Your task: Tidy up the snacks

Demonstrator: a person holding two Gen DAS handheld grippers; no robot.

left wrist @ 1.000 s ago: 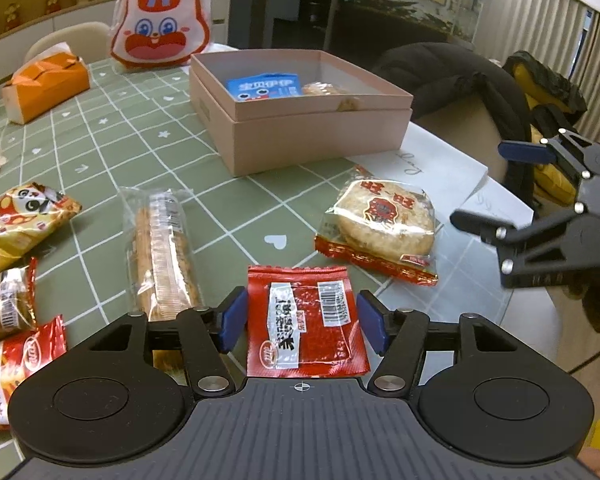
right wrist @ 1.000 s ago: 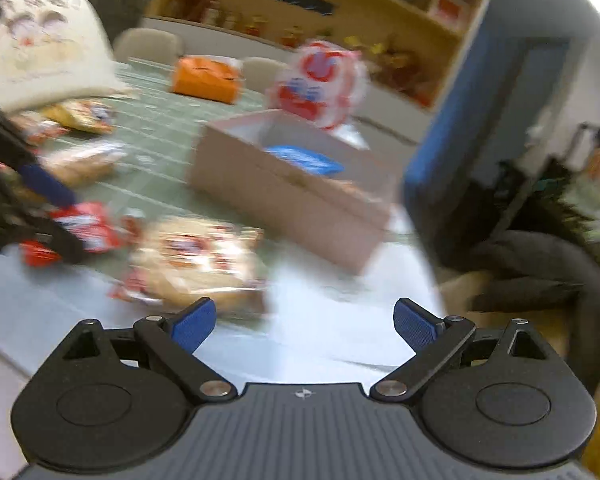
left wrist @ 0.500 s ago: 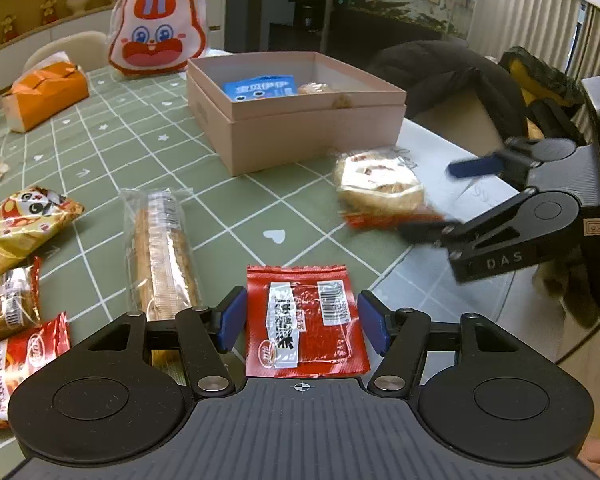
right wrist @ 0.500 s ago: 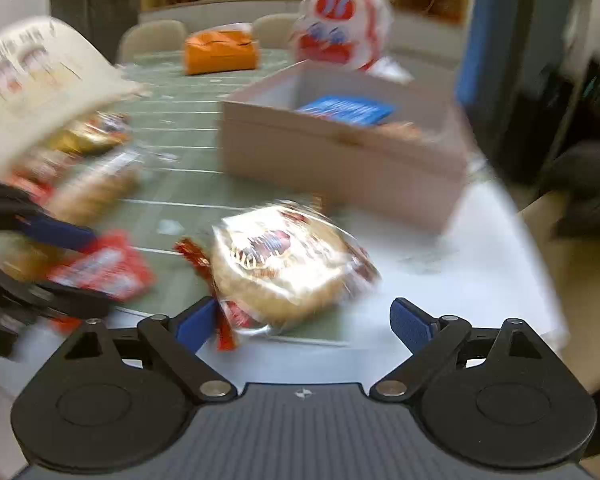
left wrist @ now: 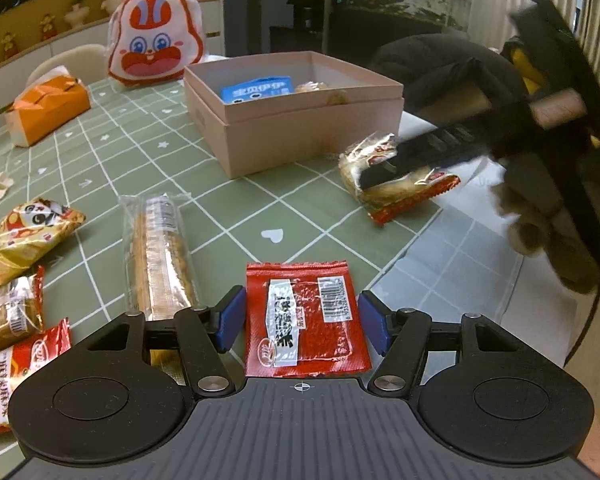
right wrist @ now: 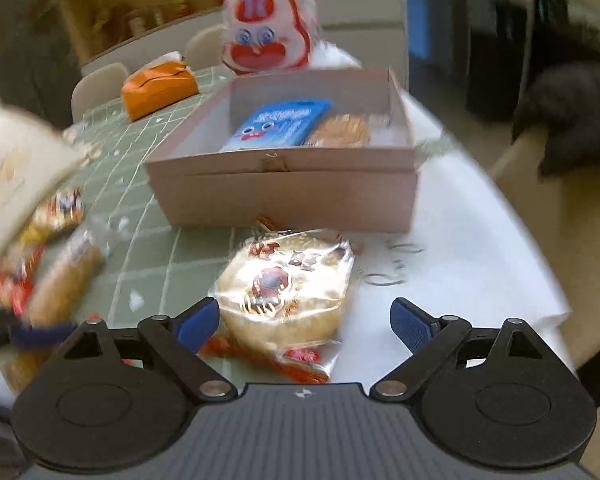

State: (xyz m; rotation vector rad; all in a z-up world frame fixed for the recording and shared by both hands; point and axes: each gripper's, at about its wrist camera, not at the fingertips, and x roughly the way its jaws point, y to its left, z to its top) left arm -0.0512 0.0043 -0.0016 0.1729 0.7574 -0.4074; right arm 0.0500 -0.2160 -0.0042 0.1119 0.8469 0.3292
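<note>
A pink open box point(left wrist: 300, 120) stands on the green checked table and holds a blue packet point(left wrist: 256, 90) and a round pastry point(right wrist: 340, 130). My left gripper point(left wrist: 302, 322) is open, its jaws on either side of a flat red packet point(left wrist: 304, 320) on the table. My right gripper point(right wrist: 304, 320) is open around a wrapped round pastry point(right wrist: 284, 288) in front of the box point(right wrist: 284, 196). In the left wrist view the right gripper's fingers point(left wrist: 384, 172) lie over that pastry point(left wrist: 392, 188).
A long biscuit sleeve point(left wrist: 160, 252), a panda packet point(left wrist: 28, 232) and other packets point(left wrist: 8, 360) lie at the left. An orange tissue pack point(left wrist: 44, 112) and a rabbit bag point(left wrist: 152, 52) stand at the back. A chair with a dark coat point(left wrist: 440, 64) is to the right.
My right gripper has swung in from the table's right edge and come down with its open jaws around the wrapped round pastry. My left gripper stays over the red packet.
</note>
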